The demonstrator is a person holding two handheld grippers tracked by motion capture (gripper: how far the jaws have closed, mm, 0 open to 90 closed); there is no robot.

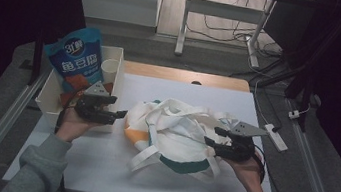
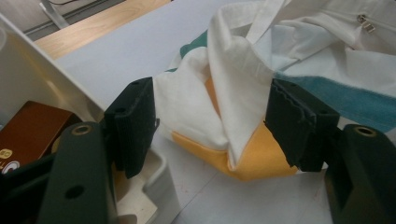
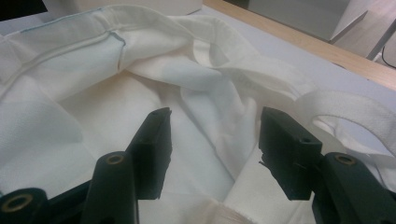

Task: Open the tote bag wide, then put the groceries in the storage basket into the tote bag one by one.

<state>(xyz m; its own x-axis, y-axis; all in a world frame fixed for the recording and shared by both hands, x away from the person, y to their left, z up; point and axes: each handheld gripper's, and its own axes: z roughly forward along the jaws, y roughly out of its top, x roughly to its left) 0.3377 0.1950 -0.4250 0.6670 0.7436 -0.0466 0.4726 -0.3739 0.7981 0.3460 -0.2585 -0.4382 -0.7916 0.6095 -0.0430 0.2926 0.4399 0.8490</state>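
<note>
A crumpled white cloth tote bag (image 1: 179, 130) with orange and teal patches lies in the middle of the white table (image 1: 108, 168). My left gripper (image 1: 120, 114) is open at the bag's left edge. In the left gripper view its jaws stand wide on either side of the bag's orange corner (image 2: 252, 158) without touching it. My right gripper (image 1: 213, 136) is open at the bag's right side. In the right gripper view the jaws hover just over folds of white fabric (image 3: 205, 116), with a white strap (image 3: 345, 105) to their right.
A white bin (image 1: 52, 94) stands at the table's left with a blue snack pouch (image 1: 77, 60), a paper cup (image 1: 110, 70) and a brown box (image 2: 32, 130) in it. A white power strip (image 1: 276, 136) lies off the right edge. A desk frame and cables stand behind.
</note>
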